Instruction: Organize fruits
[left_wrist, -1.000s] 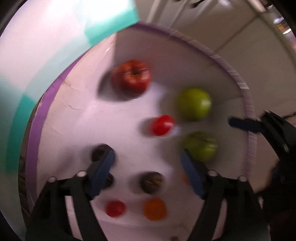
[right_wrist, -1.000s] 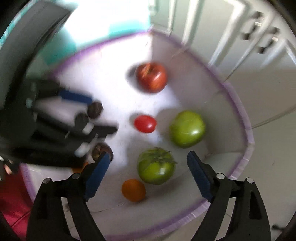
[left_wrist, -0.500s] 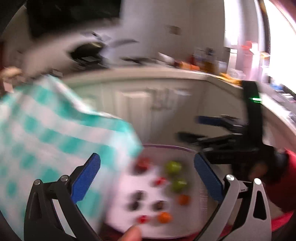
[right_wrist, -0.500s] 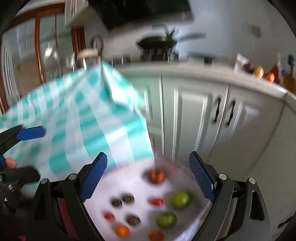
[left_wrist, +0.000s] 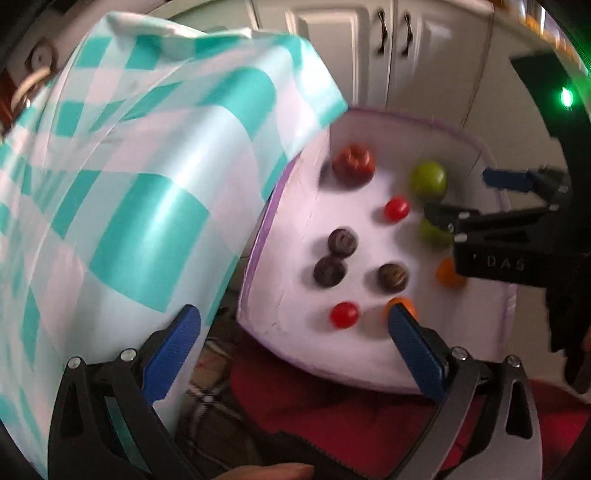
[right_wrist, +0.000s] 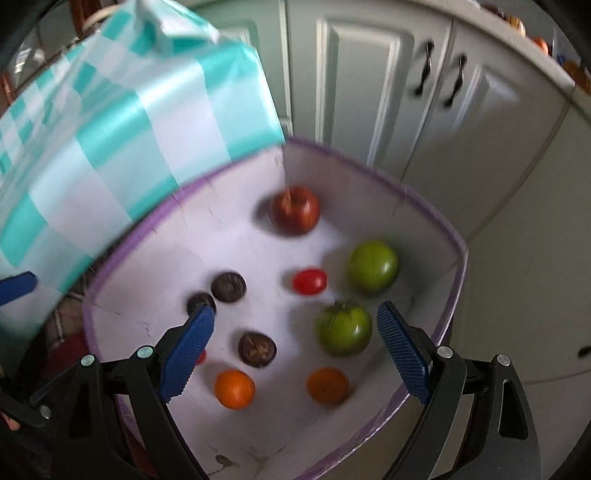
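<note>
Fruits (right_wrist: 343, 328) in white bin (right_wrist: 424, 206) below right hand-held gripper (right_wrist: 295, 347), untouched.

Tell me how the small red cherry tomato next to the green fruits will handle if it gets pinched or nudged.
The small red tomato looks round and glossy, so it would probably roll across the white box floor when nudged. Its shiny skin may slip between pads. It is small and probably soft, so a gentle squeeze seems wise.

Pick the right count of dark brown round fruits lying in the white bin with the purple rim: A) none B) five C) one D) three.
D: in the right wrist view three dark brown round fruits lie on the floor of the white bin, left of the green ones.
</note>
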